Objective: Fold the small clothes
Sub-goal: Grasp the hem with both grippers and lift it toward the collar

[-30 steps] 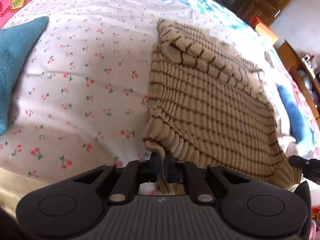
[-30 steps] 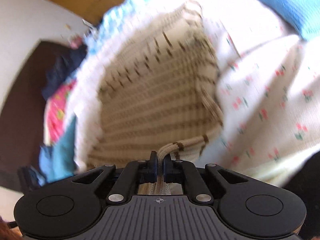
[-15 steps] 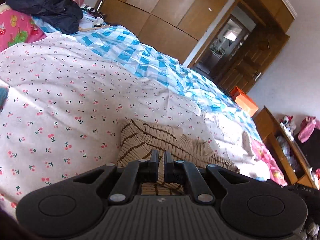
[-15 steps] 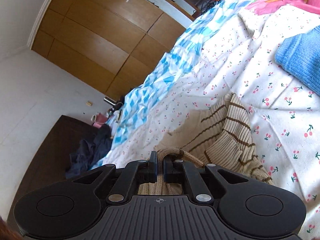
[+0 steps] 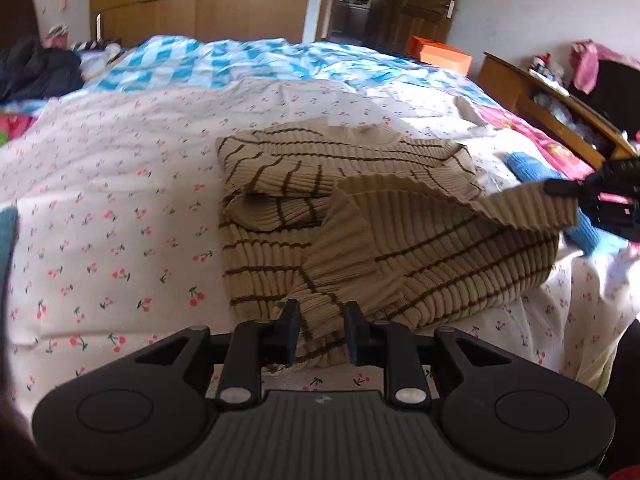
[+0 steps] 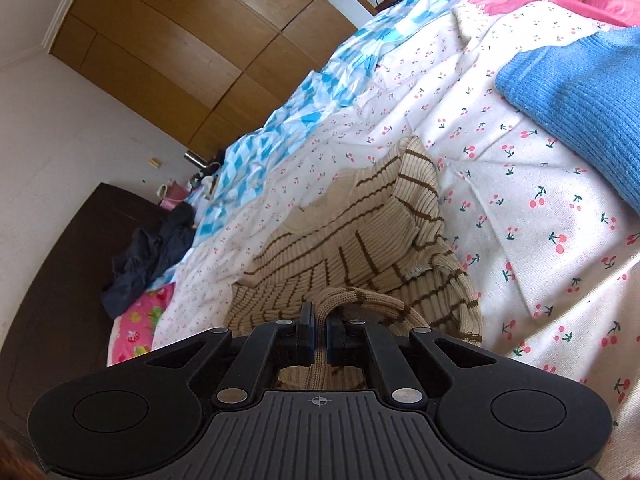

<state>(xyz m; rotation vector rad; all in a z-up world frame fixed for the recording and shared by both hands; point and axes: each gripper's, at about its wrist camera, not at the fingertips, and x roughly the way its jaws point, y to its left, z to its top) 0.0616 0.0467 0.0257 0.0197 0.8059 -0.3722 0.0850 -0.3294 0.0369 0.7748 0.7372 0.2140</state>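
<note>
- 2 sets of tongs are working on 1 striped beige sweater (image 5: 360, 216), which is lying half folded on the cherry-print sheet (image 5: 120, 200) of the bed, in the middle of the left wrist view.
- The left tongs (image 5: 320, 334) are standing at the lower centre of that view; their jaws have just been opening and are now standing apart, with the sweater's near hem lying loose between them and neither pad pressing on it.
- The right tongs (image 6: 317, 334) are clamping nearly shut on a bunched strip of the sweater's ribbed hem, at the lower centre of the right wrist view.
- In the left wrist view the same right tongs (image 5: 600, 204) are showing at the right edge, holding a corner of the sweater lifted off the sheet so that the hem is stretching out toward them.
- A folded sleeve is lying across the sweater's upper part, toward the collar.
- A blue knit garment (image 6: 580, 100) is lying on the sheet at the upper right of the right wrist view, apart from the sweater.
- A blue-and-white checked cover (image 5: 208, 68) is spreading across the far side of the bed, with wooden wardrobe doors (image 5: 200, 0) behind it.
</note>
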